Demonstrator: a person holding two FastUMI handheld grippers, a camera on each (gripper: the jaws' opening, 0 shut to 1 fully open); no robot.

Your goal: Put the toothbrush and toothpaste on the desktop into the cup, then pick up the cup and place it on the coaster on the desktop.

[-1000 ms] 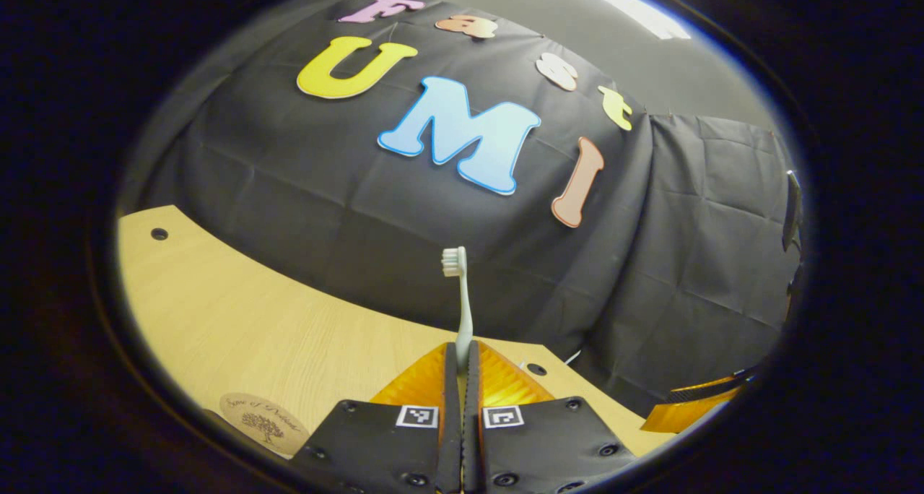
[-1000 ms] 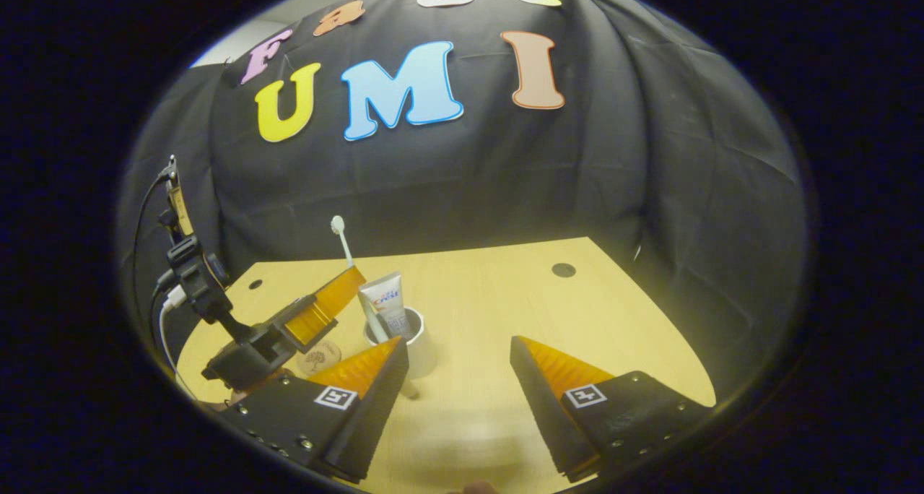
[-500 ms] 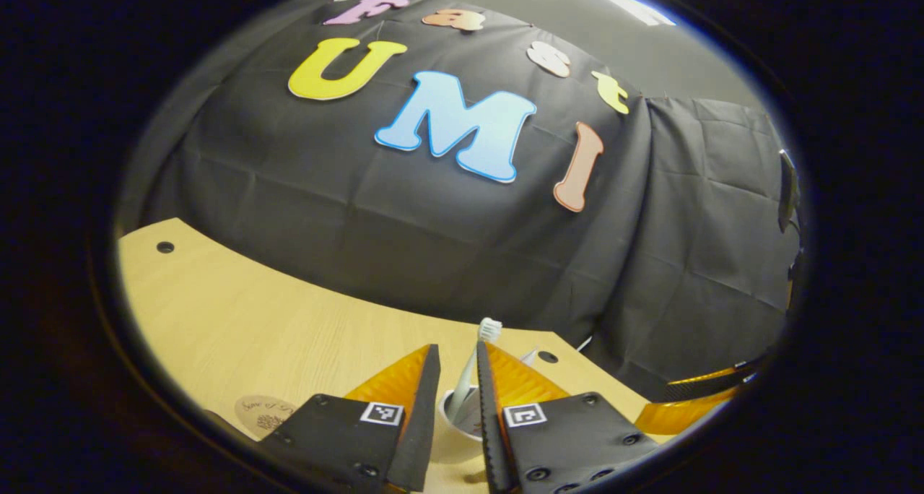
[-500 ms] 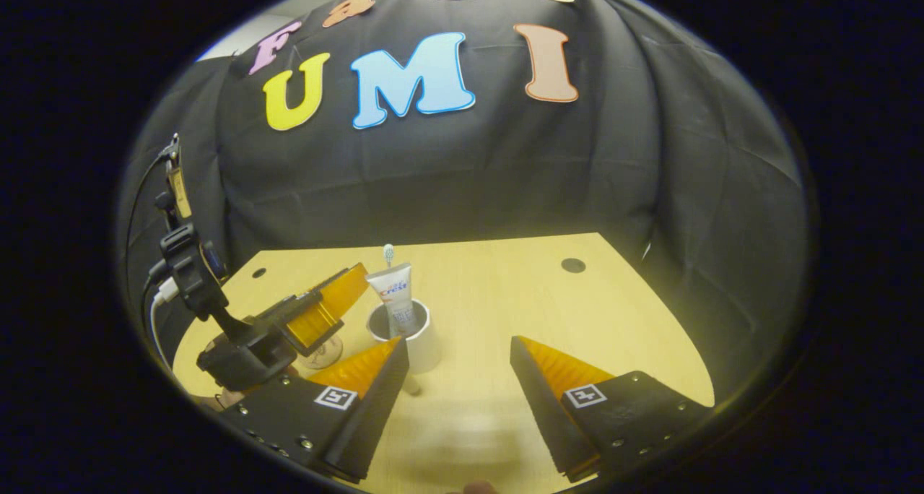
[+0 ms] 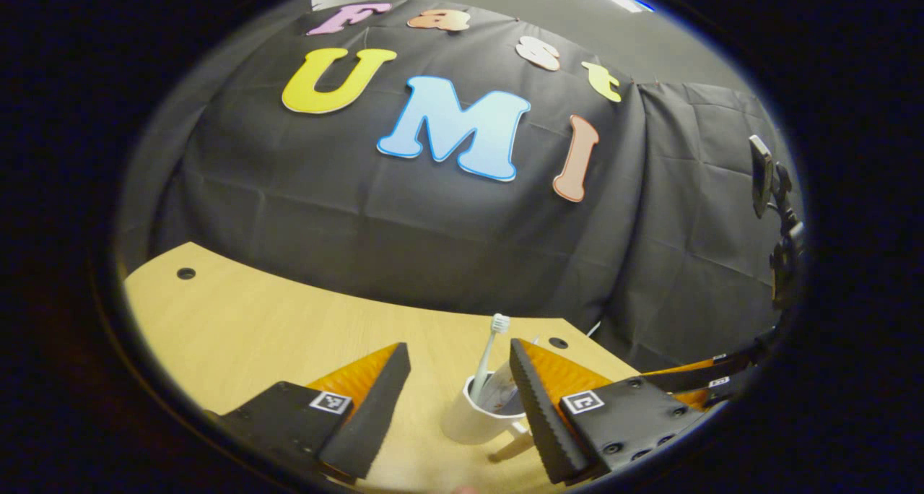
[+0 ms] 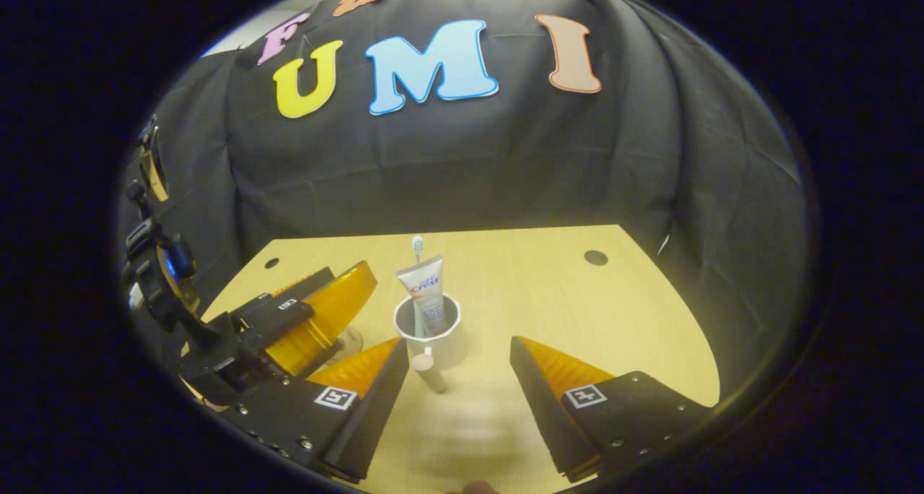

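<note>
Jaws on my right gripper (image 6: 456,367) stand apart over the desktop (image 6: 577,306); my left gripper (image 5: 458,378) gapes too, empty. Between both sits the cup (image 6: 433,335), toothbrush (image 5: 485,357) and toothpaste (image 6: 427,299) upright inside, near the near edge.

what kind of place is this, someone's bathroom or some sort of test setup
Most likely a staged recording booth, not a bathroom: black cloth hangs as the wall behind a bare wooden desktop, and a cup holding a toothbrush and toothpaste stands between two handheld grippers.
</note>
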